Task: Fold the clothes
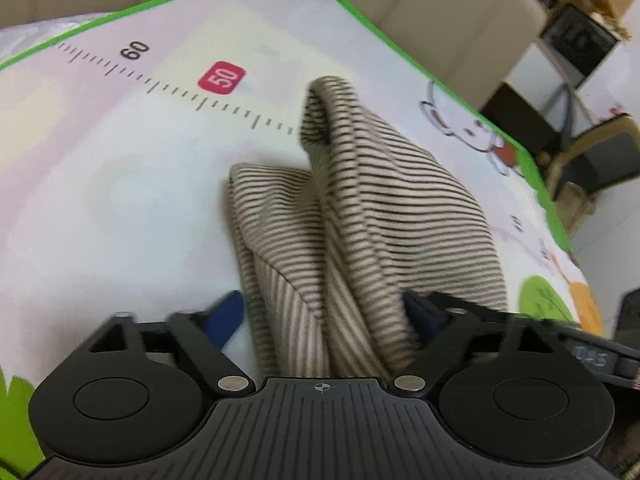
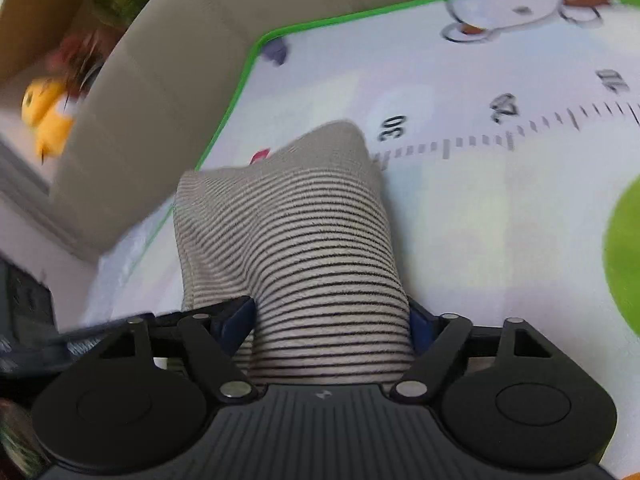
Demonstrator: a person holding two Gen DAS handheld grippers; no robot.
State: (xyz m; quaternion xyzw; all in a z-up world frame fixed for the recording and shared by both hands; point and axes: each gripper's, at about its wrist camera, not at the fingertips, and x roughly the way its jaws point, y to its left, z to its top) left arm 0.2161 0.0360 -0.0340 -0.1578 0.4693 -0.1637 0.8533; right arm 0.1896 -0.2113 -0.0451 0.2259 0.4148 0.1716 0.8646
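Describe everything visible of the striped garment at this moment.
The striped garment is soft beige knit with thin dark stripes, bunched and partly folded, not flat. It lies on the play mat, one rounded fold rising toward the mat's far edge. Its near end runs between the fingers of the left gripper; another bundled part fills the right gripper. Whether the pads press it is unclear.

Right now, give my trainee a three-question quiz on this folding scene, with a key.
1. True or false: the striped garment lies on a mat with a green border.
2. Which printed number sits in a red badge on the mat's ruler: A) 60 B) 50 C) 30?
3. What lies between the fingers of the right gripper?

Key: 1 true; 2 B; 3 the striped garment.
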